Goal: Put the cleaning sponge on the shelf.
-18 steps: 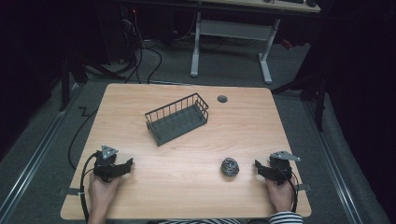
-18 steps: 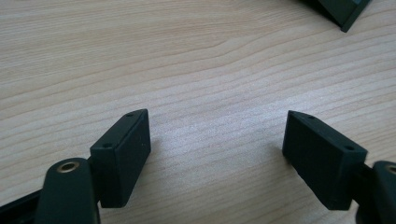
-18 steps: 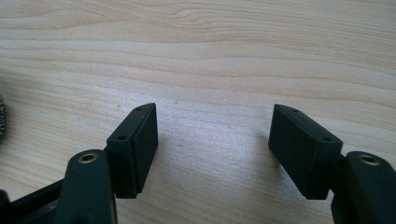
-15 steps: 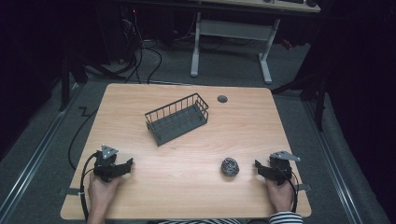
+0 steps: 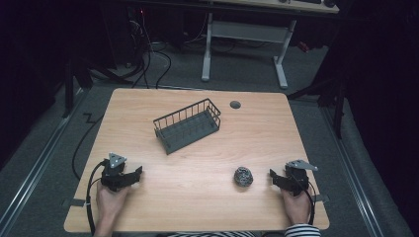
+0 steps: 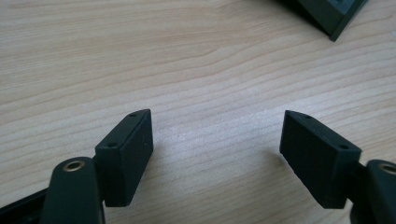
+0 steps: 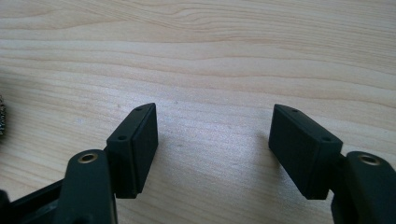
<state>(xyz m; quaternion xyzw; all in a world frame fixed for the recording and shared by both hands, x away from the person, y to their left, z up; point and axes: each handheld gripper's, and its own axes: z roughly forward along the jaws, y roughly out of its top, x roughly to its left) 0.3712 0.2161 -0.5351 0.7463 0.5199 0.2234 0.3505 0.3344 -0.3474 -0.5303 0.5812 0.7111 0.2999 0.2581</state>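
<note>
A steel scouring ball [image 5: 242, 176] lies on the bare wood of the bench [image 5: 197, 207], toward its near right corner and just beside our right gripper [image 5: 272, 177], which points at it from the right edge. In the right gripper view only a sliver of the scouring ball [image 7: 2, 115] shows at the far left, so we judge the right gripper [image 7: 212, 128] is aimed a little past it, not yet squared up for a grasp. Its jaws stand spread wide with nothing but wood grain between them, low over the bench [image 7: 210, 56].

Toward the middle of the bench, well apart from the ball, a dark wire basket [image 5: 188, 125] sits at a slant, its open top up, a likely home for the ball, in our reading. A small round grommet [image 5: 235, 104] marks the far edge behind it.

At the near left corner our left gripper [image 5: 138, 172] rests in the hand [image 5: 109, 200], also spread wide and empty; the left gripper [image 6: 217, 128] faces across the bench [image 6: 140, 56] toward the basket, whose corner [image 6: 334, 14] enters at the top right of that view. We take this for a ready stance: both held low at opposite corners, the nearer one placed to take the ball. A cable [image 5: 88, 190] loops back from the left gripper over the near edge.
</note>
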